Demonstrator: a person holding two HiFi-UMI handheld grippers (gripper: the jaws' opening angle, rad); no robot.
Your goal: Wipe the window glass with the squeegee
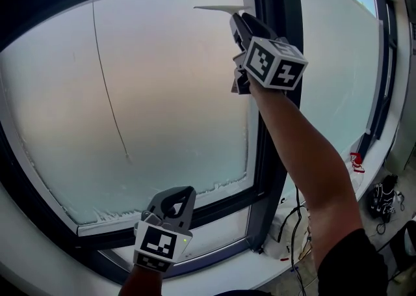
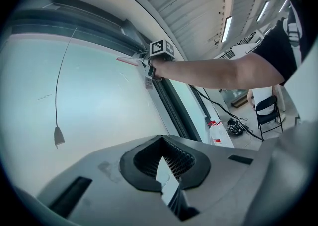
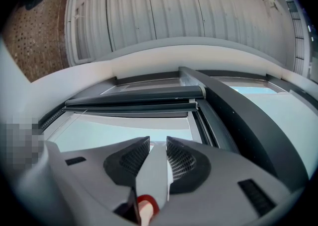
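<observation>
Left gripper (image 1: pixel 182 192) is nearest in the head view, low at the bottom centre, below the glass (image 1: pixel 162 93) and pointing up towards it. Its own view shows the jaws closed tip to tip, with only a sliver of light between the black ribbed pads and nothing held.

High at the upper right, the right gripper (image 1: pixel 236 20) is raised on a bare, outstretched arm (image 1: pixel 305 158). Its jaws are clamped on the squeegee (image 1: pixel 218 8), with the flat pale grey handle pinched between the ribbed pads. In the right gripper view the handle (image 3: pixel 151 180) runs straight up the gap, and its end nearest the camera is red and rounded.

From above, the squeegee's blade is a thin pale strip lying level. It sits in the top right corner of the glass, just beside the dark mullion (image 1: pixel 259 184) and just under the upper frame. It looks pressed to the pane, though contact itself cannot be confirmed. The left gripper view shows the same strip (image 2: pixel 128 60) jutting left from the right gripper.

Milky and frosted, the glass has a ragged white edge along the bottom. A thin cord (image 1: pixel 110 99) hangs across its left half. A second pane (image 1: pixel 338 60) lies to the right of the mullion.
</observation>
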